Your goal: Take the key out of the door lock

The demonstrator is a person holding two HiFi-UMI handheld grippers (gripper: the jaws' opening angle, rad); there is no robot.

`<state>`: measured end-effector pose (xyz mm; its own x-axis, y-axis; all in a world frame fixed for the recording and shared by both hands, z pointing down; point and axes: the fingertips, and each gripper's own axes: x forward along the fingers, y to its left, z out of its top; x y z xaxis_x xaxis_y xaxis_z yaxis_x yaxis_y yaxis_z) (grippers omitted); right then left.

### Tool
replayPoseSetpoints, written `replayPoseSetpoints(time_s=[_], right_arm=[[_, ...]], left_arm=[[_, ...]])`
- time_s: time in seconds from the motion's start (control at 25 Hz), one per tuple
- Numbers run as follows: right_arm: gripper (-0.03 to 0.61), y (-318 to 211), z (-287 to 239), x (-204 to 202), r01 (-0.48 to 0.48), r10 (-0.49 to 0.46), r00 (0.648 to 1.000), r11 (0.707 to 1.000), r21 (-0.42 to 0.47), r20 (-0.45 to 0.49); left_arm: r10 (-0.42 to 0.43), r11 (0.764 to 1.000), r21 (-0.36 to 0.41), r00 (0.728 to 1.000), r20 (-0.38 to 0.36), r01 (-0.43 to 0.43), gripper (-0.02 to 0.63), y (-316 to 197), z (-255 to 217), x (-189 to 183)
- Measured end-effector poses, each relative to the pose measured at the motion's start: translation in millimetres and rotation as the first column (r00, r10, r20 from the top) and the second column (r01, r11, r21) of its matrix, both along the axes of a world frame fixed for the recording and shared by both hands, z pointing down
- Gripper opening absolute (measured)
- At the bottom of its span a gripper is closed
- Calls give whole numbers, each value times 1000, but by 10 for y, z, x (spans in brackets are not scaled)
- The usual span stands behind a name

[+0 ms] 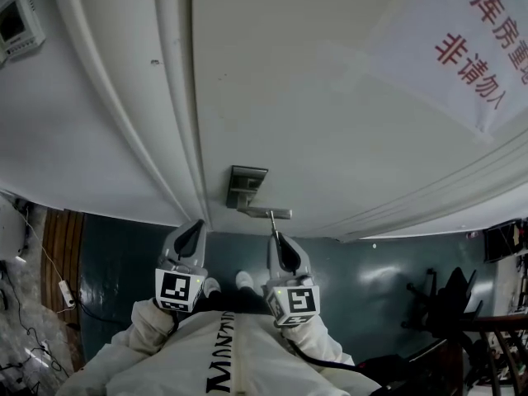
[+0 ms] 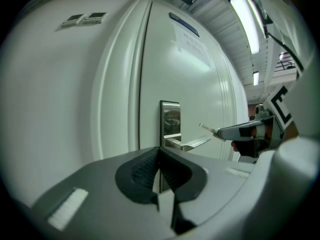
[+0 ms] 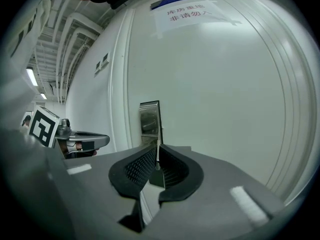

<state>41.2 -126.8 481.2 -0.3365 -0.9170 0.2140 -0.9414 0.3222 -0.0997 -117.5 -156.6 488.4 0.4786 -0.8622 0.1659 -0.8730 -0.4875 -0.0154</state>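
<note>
The steel lock plate (image 1: 246, 185) with its lever handle (image 1: 266, 212) sits on the white door (image 1: 330, 122). My right gripper (image 1: 275, 236) is shut on a thin silver key (image 1: 273, 221), whose tip points at the door just under the lever. In the left gripper view the key (image 2: 205, 128) sticks out of the right gripper (image 2: 220, 132), apart from the plate (image 2: 170, 118). The right gripper view shows the key blade (image 3: 158, 155) pinched between the pads, the plate (image 3: 150, 118) behind it. My left gripper (image 1: 191, 238) hangs shut and empty to the left.
A paper notice (image 1: 462, 48) with red characters is taped to the door's upper right. A wall panel (image 1: 21, 23) is at the far left. Below lie a dark floor (image 1: 363, 279), a chair (image 1: 450, 304) at right, and a power strip (image 1: 64, 291) at left.
</note>
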Motion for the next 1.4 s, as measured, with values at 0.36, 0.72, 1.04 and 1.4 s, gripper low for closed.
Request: replayPoseSetpoints(time_s=[0.36, 0.72, 1.04, 1.4], right_arm=[[23, 326, -71, 62, -19, 20, 1000, 1000, 22, -16], [23, 744, -162, 354, 37, -38, 999, 998, 53, 16], [23, 1344, -170, 738, 79, -82, 996, 993, 84, 41], [23, 2018, -125, 1000, 103, -109, 992, 991, 84, 68]], left_arm=[[25, 1000, 2, 1000, -15, -25, 0, 282, 66, 78], [-44, 998, 34, 999, 11, 44, 0, 785, -69, 268], [-92, 994, 56, 995, 21, 91, 0, 1438, -136, 636], [-91, 994, 72, 995, 49, 87, 0, 2153, -156, 997]])
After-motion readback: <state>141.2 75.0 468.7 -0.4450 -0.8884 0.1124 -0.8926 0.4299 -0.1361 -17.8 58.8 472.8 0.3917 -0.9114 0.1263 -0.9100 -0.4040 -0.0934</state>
